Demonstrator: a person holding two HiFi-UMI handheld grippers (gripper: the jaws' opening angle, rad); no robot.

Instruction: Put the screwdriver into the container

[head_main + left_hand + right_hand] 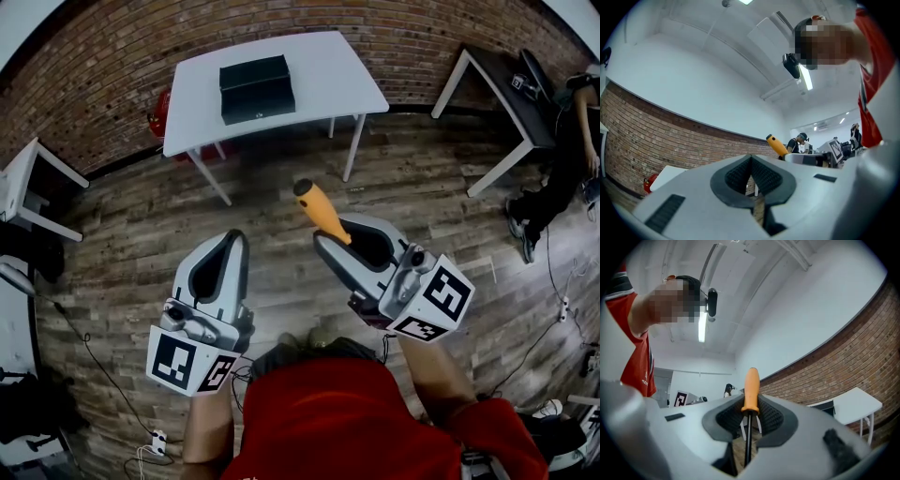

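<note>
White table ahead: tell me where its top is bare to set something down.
Widest bare patch: right of the black container, out to the right edge of the white table. A narrower strip lies between container and left edge. The container fills the middle.

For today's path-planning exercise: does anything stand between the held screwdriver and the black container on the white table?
Nothing visible does. The right gripper holds the screwdriver; only wooden floor lies before the table bearing the container.

A red brick wall (112,84) backs a white table (319,75) on the wood-plank floor (281,206).
</note>
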